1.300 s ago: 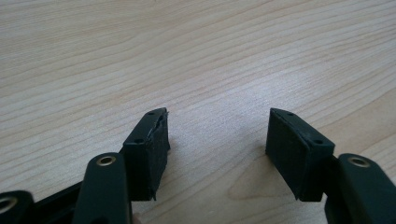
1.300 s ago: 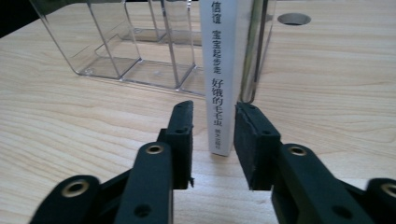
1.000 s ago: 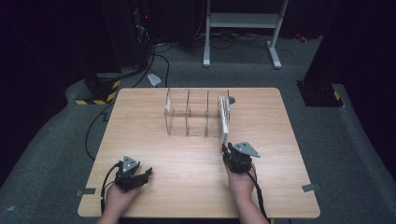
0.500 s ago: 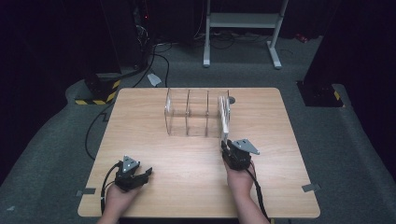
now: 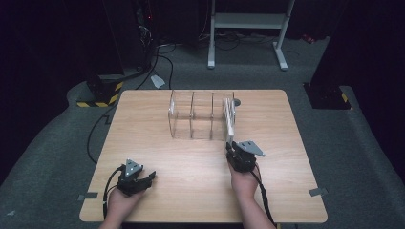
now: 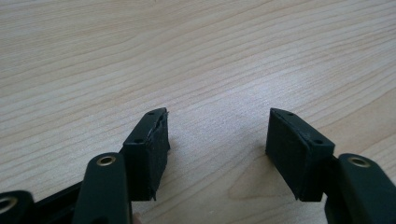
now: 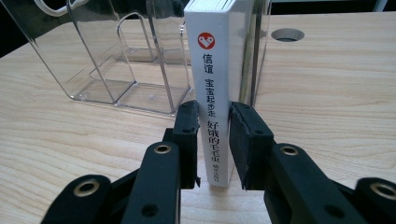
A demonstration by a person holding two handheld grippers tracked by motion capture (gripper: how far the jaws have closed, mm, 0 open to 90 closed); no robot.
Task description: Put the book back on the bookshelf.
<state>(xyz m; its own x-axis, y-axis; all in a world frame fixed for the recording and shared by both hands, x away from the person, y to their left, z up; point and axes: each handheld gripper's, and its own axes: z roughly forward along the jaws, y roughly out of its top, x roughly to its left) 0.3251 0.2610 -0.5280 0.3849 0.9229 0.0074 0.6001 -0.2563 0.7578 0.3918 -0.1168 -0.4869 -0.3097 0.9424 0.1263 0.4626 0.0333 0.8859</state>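
A white book (image 7: 214, 70) with a red heart mark and Chinese lettering on its spine stands upright in the rightmost slot of a clear acrylic rack (image 7: 126, 60). My right gripper (image 7: 213, 112) is shut on the book, one pad on each side of the spine's lower end. From above, the right gripper (image 5: 230, 146) sits just in front of the rack (image 5: 191, 117), where the book (image 5: 229, 119) pokes out. My left gripper (image 5: 150, 176) rests near the table's front left corner, open, with only bare wood between its fingers (image 6: 149, 140).
The wooden table (image 5: 143, 124) has a round cable hole (image 5: 237, 101) behind the rack's right end. The rack's other slots hold nothing. Cables trail from both grippers over the front edge. A metal stand (image 5: 248, 28) and floor cables lie beyond the table.
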